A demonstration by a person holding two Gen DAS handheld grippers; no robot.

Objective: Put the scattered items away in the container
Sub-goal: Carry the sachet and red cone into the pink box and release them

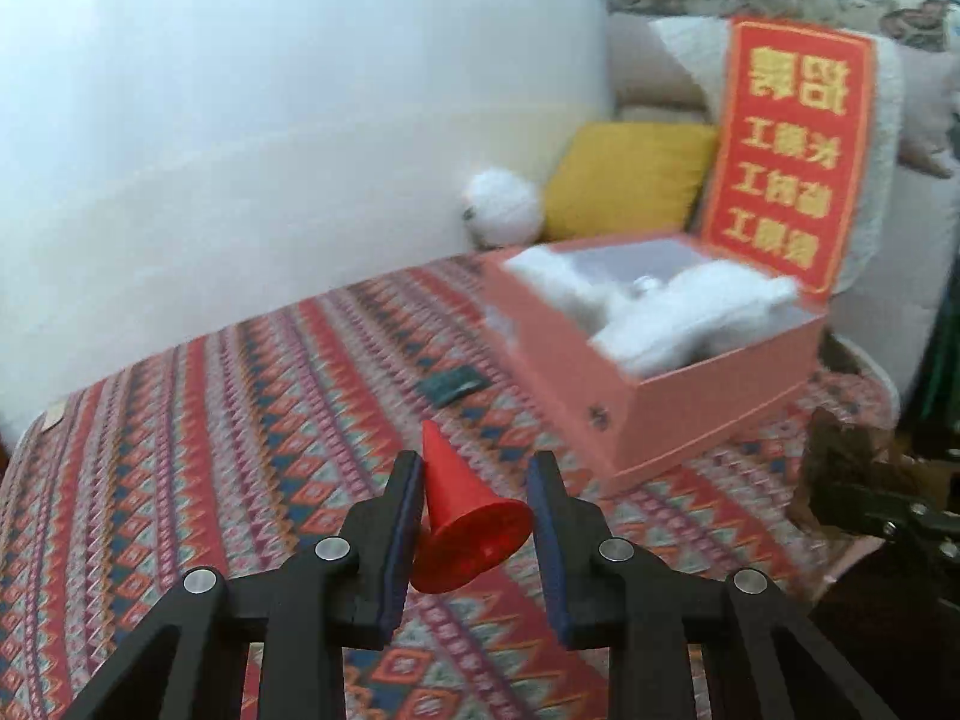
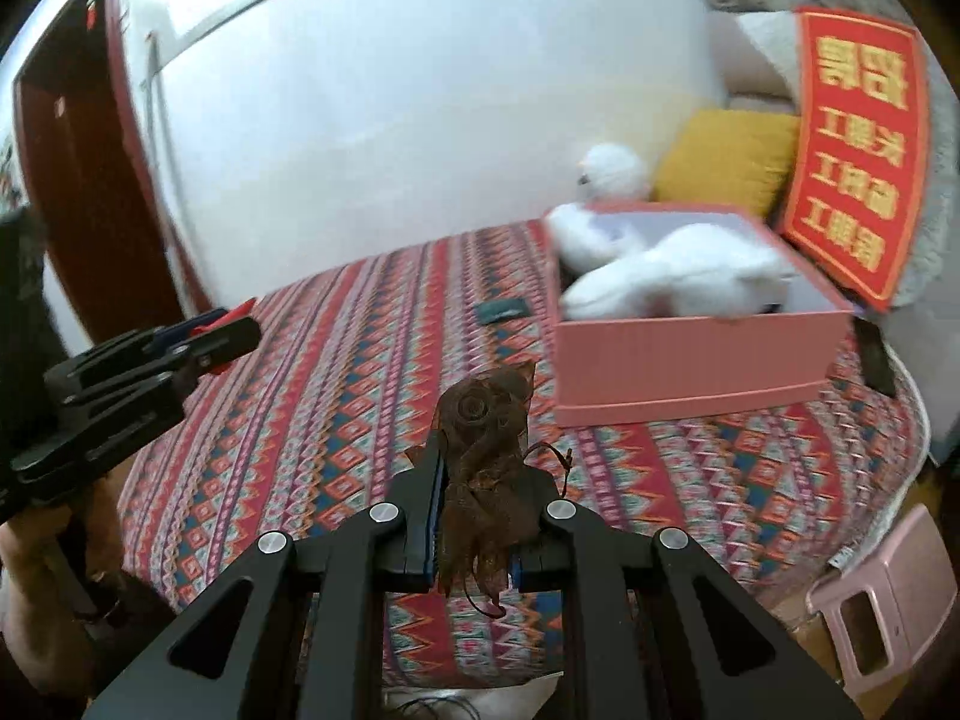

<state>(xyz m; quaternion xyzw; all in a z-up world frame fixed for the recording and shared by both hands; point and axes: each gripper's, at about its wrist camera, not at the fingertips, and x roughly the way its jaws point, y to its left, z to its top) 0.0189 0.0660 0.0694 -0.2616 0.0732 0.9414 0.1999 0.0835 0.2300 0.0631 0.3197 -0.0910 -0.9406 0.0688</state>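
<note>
At lower centre of its view, the left gripper [image 1: 474, 492] holds a red cone [image 1: 462, 516] between partly open jaws. The right gripper [image 2: 480, 480] has its jaws clamped on a brown organza pouch [image 2: 486, 456]. The pink box [image 2: 702, 354], centre right, contains a white plush toy [image 2: 678, 276].

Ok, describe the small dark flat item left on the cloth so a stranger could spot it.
Find the pink box holding white plush toys on the patterned cloth. Just left of the box's near-left corner lies a small dark green packet, flat on the cloth: the only plain dark rectangle against the bright zigzags.
</note>
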